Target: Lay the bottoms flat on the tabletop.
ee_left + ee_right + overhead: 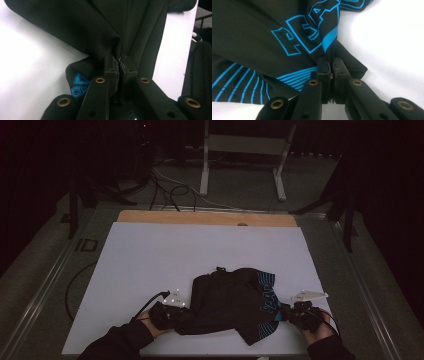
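A black garment with blue print lies crumpled at the near edge of the white bench. The left gripper pinches its left edge, jaws pressed on a fold; the right gripper pinches what looks like the printed hem.

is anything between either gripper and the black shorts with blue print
Nothing visible. The left gripper and the right gripper are each already shut on a pinched fold of the black shorts with blue print, which lie on the white table sheet with nothing in between.
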